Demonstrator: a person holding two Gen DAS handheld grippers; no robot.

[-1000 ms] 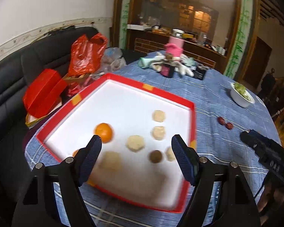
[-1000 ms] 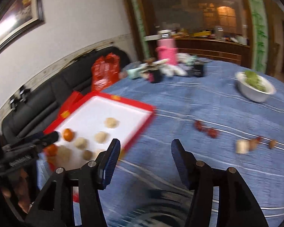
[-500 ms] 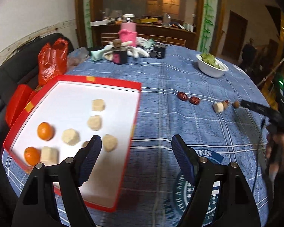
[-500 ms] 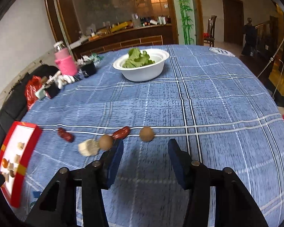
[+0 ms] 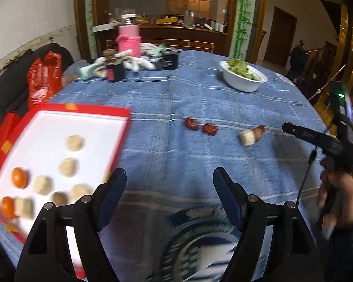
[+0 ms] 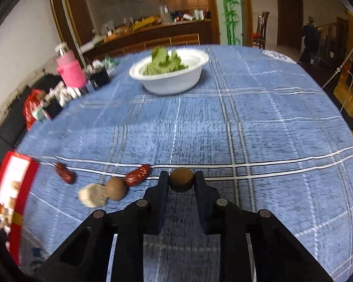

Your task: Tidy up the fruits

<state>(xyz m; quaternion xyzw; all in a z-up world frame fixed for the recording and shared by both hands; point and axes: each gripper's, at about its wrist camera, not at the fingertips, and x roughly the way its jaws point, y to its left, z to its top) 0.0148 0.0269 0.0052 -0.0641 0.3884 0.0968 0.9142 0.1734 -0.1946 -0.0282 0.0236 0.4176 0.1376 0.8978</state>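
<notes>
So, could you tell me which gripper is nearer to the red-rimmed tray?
Left. The left gripper hangs open beside the red-rimmed tray, one finger over its near corner; the right gripper grips a brown round fruit farther away across the tablecloth.

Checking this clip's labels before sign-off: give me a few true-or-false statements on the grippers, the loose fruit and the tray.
1. The right gripper is shut on a round brown fruit. True.
2. The left gripper holds an orange. False: it is open, nothing between its fingers.
3. Two oranges lie in the red tray. True.
4. The white bowl is empty. False: it holds green leaves.
</notes>
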